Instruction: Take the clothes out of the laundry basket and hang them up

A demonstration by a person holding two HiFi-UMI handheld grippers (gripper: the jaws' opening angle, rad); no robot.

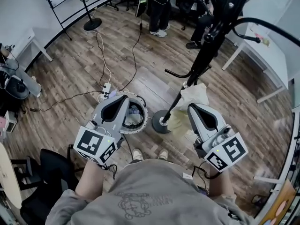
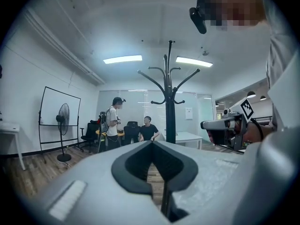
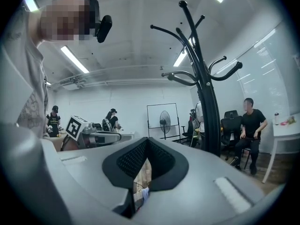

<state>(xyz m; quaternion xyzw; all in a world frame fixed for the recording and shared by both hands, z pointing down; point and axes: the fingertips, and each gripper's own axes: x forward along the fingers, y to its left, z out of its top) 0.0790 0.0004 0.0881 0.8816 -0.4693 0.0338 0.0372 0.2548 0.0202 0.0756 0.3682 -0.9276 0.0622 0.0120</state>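
A round laundry basket [image 1: 140, 108] with crumpled clothes inside stands on the wood floor just in front of my feet. My left gripper [image 1: 123, 100] hovers over it, held level, jaws shut and nothing between them [image 2: 152, 144]. Right of the basket rises the black coat stand [image 1: 206, 48], from its round base [image 1: 161, 123]. A pale cream garment [image 1: 193, 96] sits low beside the pole; I cannot tell whether it hangs or lies there. My right gripper [image 1: 196, 108] is next to that cloth, shut, with nothing visibly gripped [image 3: 147, 139]. The stand's bare hooks [image 3: 197, 41] show in both gripper views.
Cables and a power strip [image 1: 106, 89] run across the floor behind the basket. A floor fan [image 1: 90, 18] and seated and standing people [image 1: 159, 8] are at the back. White tables [image 1: 262, 55] stand on the right and a black chair [image 1: 49, 172] at the lower left.
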